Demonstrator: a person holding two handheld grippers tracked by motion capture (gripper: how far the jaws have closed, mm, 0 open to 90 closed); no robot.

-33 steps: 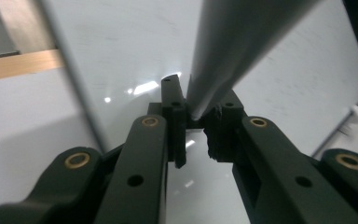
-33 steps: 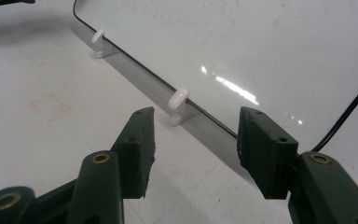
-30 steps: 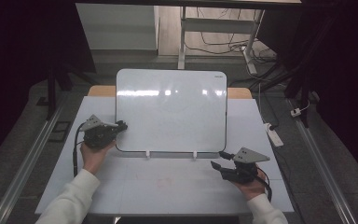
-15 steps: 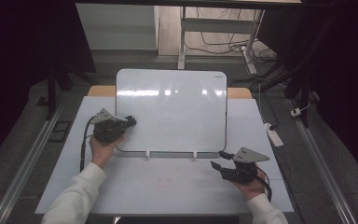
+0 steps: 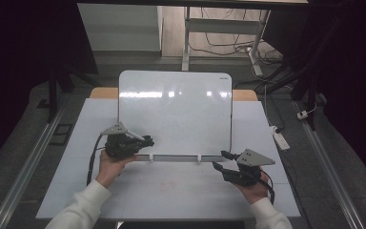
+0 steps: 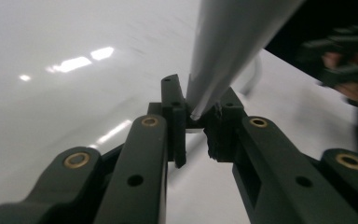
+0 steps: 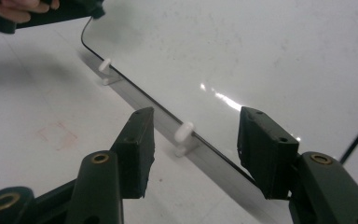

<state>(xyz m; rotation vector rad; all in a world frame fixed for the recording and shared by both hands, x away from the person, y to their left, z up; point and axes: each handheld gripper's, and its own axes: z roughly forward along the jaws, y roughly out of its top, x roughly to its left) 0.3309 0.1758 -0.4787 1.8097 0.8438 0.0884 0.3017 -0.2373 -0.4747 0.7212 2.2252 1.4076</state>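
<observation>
Black jaws of the left gripper [image 6: 196,122] are squeezed shut on a grey pen [image 6: 233,46], holding it by its back end. In the high view this left gripper [image 5: 145,141] sits at the bottom left corner of the whiteboard [image 5: 176,109], and the pen [image 5: 132,134] slants up and back over the gripper. The hand behind it rests on the white table [image 5: 171,191].

The right gripper [image 7: 193,154] has its jaws apart with nothing between them. They point at the bottom edge of the whiteboard [image 7: 261,56], just beside a small white peg [image 7: 182,135] that props the board up. In the high view this right gripper [image 5: 222,161] is near the board's bottom right corner, not touching it.

The whiteboard stands tilted back in the middle of the table
</observation>
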